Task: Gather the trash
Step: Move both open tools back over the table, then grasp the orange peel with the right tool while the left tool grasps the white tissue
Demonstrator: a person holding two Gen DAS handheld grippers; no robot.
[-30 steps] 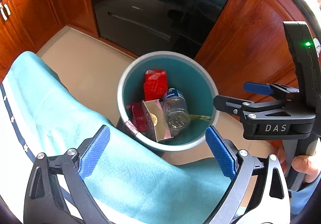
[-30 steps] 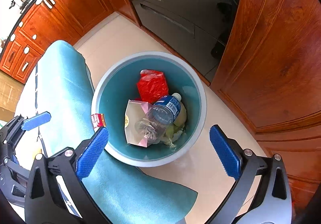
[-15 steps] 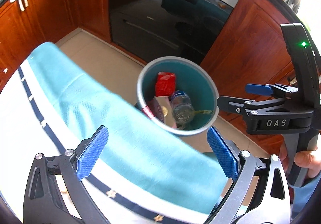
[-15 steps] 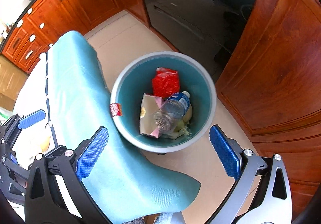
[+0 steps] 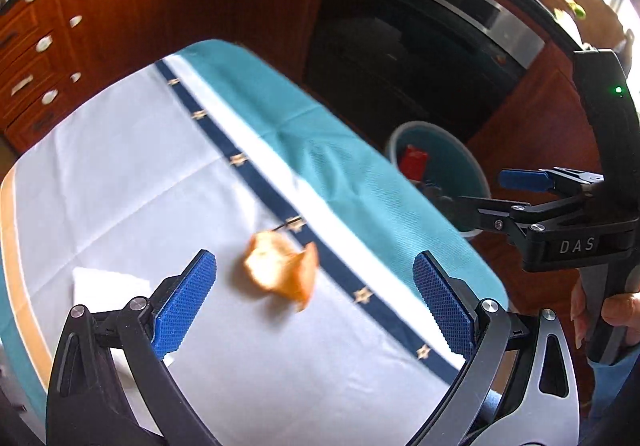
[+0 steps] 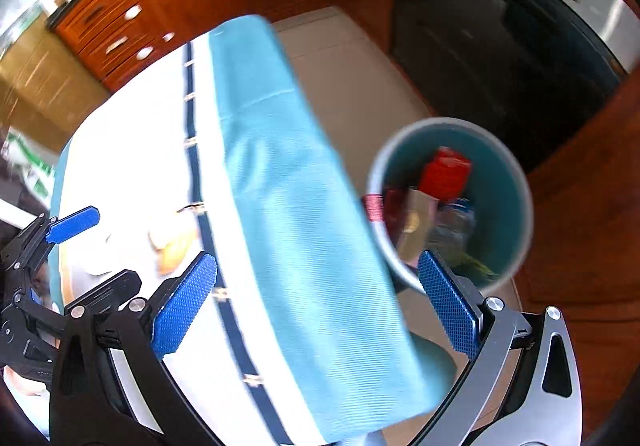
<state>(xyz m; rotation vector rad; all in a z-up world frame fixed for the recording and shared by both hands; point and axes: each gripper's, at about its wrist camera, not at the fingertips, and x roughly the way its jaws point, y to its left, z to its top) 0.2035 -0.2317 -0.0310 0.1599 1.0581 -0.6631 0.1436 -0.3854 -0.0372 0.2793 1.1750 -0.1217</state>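
An orange peel-like scrap lies on the white tablecloth, just ahead of my left gripper, which is open and empty above the table. It also shows blurred in the right wrist view. My right gripper is open and empty over the table's teal edge. The teal trash bin stands on the floor beside the table and holds a red packet, a plastic bottle and a carton. The bin also shows in the left wrist view.
A white napkin lies on the table left of the scrap. The teal cloth border hangs over the table edge. Wooden cabinets and a black oven stand behind. The right gripper shows in the left wrist view.
Both grippers have swung away from the bin and back over the table. The orange scrap and napkin have come into the left wrist view. Both stay open.
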